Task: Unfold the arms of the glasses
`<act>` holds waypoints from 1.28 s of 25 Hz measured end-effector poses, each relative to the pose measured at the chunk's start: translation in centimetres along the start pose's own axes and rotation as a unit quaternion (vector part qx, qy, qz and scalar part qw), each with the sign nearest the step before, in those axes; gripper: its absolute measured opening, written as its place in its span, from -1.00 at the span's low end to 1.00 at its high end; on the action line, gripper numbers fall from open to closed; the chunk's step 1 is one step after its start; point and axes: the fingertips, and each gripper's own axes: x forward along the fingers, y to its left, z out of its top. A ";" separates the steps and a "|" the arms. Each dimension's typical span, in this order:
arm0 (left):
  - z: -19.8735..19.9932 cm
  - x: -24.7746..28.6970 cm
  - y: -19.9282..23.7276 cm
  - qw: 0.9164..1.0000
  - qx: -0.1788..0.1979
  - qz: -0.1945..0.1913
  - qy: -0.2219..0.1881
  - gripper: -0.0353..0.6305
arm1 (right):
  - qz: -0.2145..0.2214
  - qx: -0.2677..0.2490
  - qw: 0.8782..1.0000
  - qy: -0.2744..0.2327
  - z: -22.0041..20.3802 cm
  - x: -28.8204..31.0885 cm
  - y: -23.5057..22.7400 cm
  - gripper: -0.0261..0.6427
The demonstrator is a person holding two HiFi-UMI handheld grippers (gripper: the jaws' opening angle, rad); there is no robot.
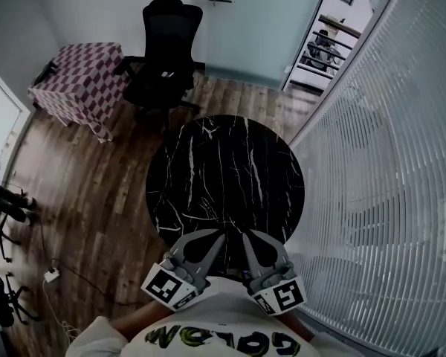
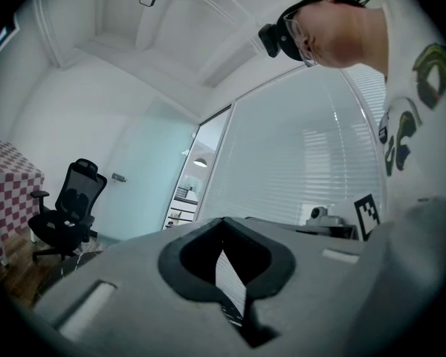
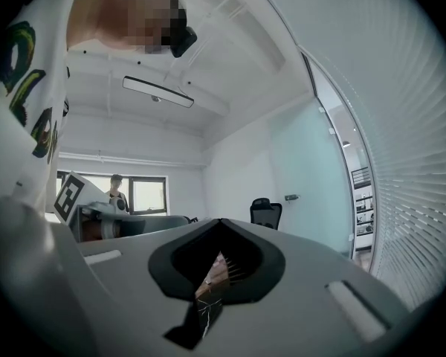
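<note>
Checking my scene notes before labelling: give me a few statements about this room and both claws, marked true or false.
Folded glasses lie on the round black white-veined marble table. False: none show on it.
A black mesh office chair stands beyond that table. True.
The left claw gapes wide. False: its jaws are together, empty.
A red-and-white checked cloth drapes furniture beside the chair. True.
The white slatted blinds are on the left claw's side. False: on the right claw's.
</note>
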 end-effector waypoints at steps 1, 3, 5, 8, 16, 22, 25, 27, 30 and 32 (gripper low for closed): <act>-0.1 0.1 -0.1 1.000 0.000 0.001 0.002 -0.88 | 0.000 -0.001 1.000 0.001 0.0 -0.1 -0.1 -0.92; -0.5 0.1 -0.2 1.000 -0.001 0.004 0.009 -0.88 | 0.001 0.000 1.000 0.007 -0.1 -0.3 -0.2 -0.92; -1.4 0.0 -0.3 1.000 -0.005 0.008 0.022 -0.88 | 0.001 0.006 1.000 0.016 -0.9 -0.5 -0.3 -0.92; -3.2 -0.6 -0.3 0.999 -0.019 0.013 0.041 -0.88 | -0.001 0.015 0.999 0.033 -2.6 -0.9 -0.2 -0.92; -6.7 -2.3 0.4 0.995 -0.046 0.028 0.080 -0.88 | -0.009 0.035 0.997 0.072 -6.0 -1.7 0.5 -0.92; -7.4 -2.6 1.5 0.994 -0.053 0.033 0.086 -0.88 | -0.007 0.021 0.997 0.076 -6.7 -0.7 0.5 -0.92; -8.1 -2.6 2.1 0.994 -0.050 0.030 0.095 -0.88 | -0.005 0.013 0.997 0.081 -7.4 0.1 0.3 -0.92; -8.7 -2.5 2.6 0.993 -0.049 0.027 0.101 -0.88 | -0.005 0.005 0.996 0.086 -7.9 0.7 0.0 -0.92; -9.7 -2.3 3.5 0.993 -0.043 0.027 0.110 -0.88 | 0.000 -0.004 0.995 0.101 -8.9 1.7 -0.6 -0.92; -10.4 -2.2 4.2 0.992 -0.041 0.030 0.117 -0.88 | 0.007 -0.010 0.994 0.111 -9.7 2.3 -0.9 -0.92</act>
